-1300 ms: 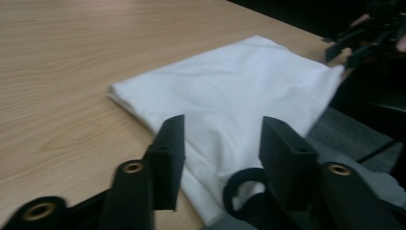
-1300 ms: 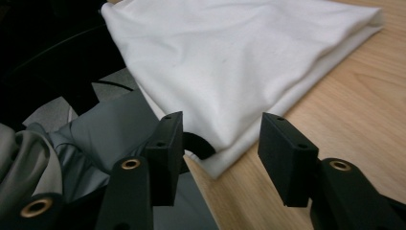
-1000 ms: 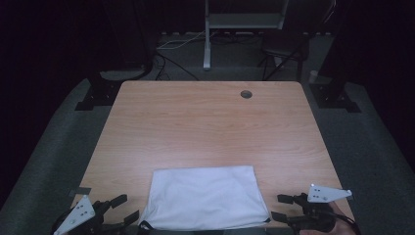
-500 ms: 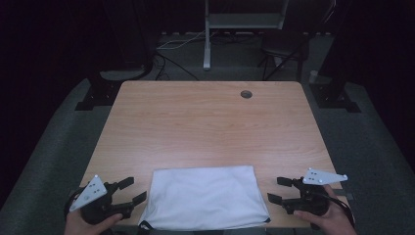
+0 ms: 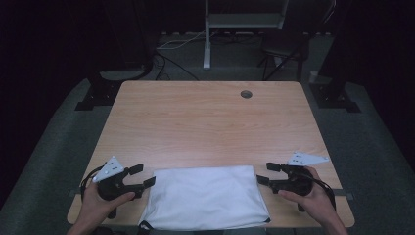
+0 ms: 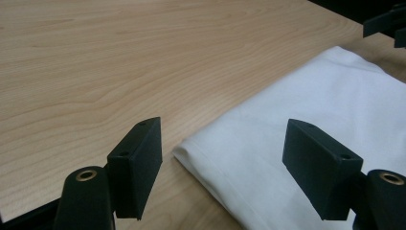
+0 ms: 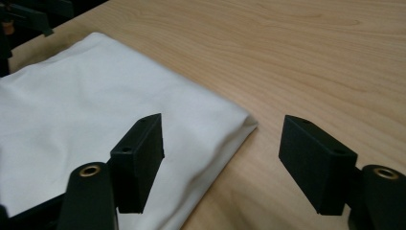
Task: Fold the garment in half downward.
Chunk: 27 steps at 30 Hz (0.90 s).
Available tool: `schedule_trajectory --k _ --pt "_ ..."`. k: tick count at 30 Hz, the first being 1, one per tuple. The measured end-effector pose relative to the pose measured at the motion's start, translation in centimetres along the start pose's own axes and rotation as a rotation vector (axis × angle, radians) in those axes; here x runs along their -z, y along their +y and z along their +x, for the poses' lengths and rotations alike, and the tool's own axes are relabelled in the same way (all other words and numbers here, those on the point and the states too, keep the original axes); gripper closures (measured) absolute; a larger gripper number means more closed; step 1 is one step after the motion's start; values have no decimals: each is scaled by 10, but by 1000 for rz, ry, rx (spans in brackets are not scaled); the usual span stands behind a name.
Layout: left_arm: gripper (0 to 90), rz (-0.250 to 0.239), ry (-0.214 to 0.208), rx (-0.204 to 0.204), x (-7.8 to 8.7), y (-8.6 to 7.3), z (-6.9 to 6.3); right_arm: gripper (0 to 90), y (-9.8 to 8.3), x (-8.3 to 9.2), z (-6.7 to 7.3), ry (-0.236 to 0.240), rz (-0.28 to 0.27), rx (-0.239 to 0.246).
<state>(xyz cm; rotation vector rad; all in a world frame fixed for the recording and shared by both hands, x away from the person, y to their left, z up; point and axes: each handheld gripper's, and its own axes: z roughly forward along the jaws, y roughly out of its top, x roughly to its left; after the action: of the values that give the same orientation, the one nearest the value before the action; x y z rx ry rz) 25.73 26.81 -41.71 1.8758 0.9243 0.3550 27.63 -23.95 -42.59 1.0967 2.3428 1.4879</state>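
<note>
- While the folded white cloth (image 5: pixel 205 196) lies flat at the near edge of the table (image 5: pixel 205 122), it is flanked by the left hand-held gripper (image 5: pixel 143 176) at its far left corner and the right hand-held gripper (image 5: pixel 266 174) at its far right corner.
- Both sets of jaws are seen spread, with nothing between the pads; those of the right hand-held gripper have just been closing a little, yet no cloth is pinched.
- In the left gripper view the far left corner of the cloth (image 6: pixel 186 151) is framed just ahead of the open jaws; in the right gripper view the far right corner (image 7: pixel 246 122) is framed likewise.
- The cloth is judged light, soft and limp: it can be expected to sag and unfold once lifted, and thin layers may slip apart if only the top one is caught.
- Hold is best taken at the two far corners, where the folded edges are thickest, with all layers gathered between the pads.
- No fragility is expected; a firm pinch should be tolerated.
</note>
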Motion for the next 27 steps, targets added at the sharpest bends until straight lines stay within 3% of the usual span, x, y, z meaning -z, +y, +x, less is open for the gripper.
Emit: schedule_trajectory --k 14,21,27 --pt "300 70 -38 -23 -15 -3 2 417 9 -34 -11 -12 80 15" --pt "431 85 -54 -50 -20 -4 0 499 9 -42 -6 -38 108 65" --pt "556 119 -62 -65 -27 -5 -2 629 8 -47 -2 -45 137 97"
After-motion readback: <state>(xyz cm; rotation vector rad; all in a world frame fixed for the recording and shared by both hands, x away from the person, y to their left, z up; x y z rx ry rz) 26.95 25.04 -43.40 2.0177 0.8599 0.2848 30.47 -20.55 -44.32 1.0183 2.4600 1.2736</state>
